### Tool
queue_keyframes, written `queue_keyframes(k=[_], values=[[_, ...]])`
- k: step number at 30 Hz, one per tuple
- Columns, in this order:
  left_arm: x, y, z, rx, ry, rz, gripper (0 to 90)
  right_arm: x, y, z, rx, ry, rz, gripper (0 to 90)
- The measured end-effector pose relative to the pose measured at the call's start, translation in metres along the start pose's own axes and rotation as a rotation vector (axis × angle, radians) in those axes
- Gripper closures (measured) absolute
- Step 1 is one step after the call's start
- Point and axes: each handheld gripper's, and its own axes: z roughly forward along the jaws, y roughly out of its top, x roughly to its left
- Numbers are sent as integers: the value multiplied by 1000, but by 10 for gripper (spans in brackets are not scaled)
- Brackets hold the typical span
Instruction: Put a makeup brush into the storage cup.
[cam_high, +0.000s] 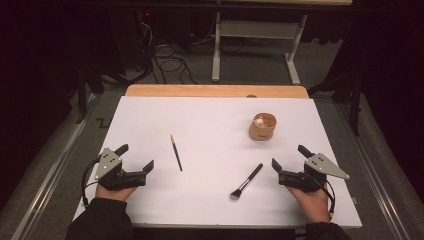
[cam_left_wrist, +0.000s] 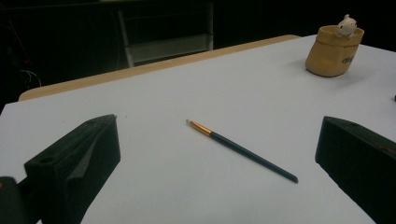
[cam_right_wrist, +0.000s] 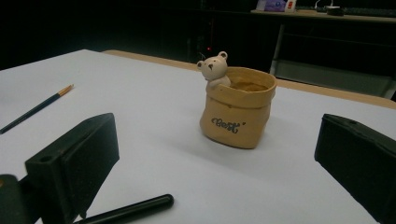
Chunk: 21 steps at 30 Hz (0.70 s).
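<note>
- Tools rest low on the white tabletop, one at each near corner, each held in a hand.
- Left tool has its jaws spread wide apart, gripping nothing; the paintbrush lies flat just ahead of it and to its right, apart from both jaws, bristle end pointing away from the person.
- Seen from the left gripper view, the paintbrush lies on the tabletop between the jaws but beyond their tips.
- Right tool is likewise wide open and empty.
- Makeup brush lies to that tool's left, near it, not touching.
- Bear pot stands upright farther back, ahead of the right tool.
</note>
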Motion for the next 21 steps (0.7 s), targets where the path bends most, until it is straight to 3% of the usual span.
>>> queue_keyframes(k=[17,21], values=[[1,-1,1,-5,-1,-5,8,-2,-1,-1,-6,-15,3,4],[2,1,2,18,-7,-4,9,-2,-1,-1,0,-16,-2,4]])
